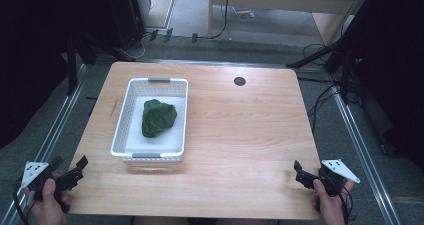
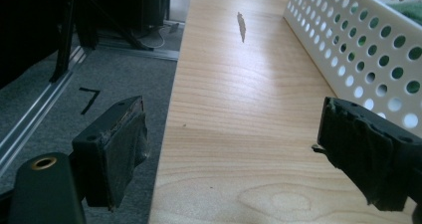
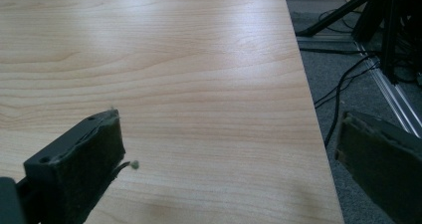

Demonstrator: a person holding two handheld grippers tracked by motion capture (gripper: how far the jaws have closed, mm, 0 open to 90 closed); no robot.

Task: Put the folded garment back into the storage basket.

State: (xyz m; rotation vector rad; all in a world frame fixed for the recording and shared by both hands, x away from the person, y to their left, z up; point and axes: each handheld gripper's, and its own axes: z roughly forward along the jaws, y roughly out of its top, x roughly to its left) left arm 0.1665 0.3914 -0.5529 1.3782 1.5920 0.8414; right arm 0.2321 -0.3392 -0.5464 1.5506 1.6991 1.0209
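One item sits in the white perforated basket (image 1: 150, 155) in the high view: a crumpled dark green cloth (image 1: 158, 117), near the basket's middle, on the left half of the wooden table (image 1: 240, 135). The left gripper (image 1: 75, 169) and right gripper (image 1: 301, 172) rest at the near corners, both empty.

Left gripper view: its jaws stand wide apart over the table's left edge, with the basket wall (image 2: 358, 50) just beside the right jaw and green visible through the holes.

Right gripper view: the jaws stand apart over bare wood at the right edge.

Handling judgement: the cloth is likely light, soft and non-fragile. Pinch a raised fold at the top; expect it to unfurl when lifted.
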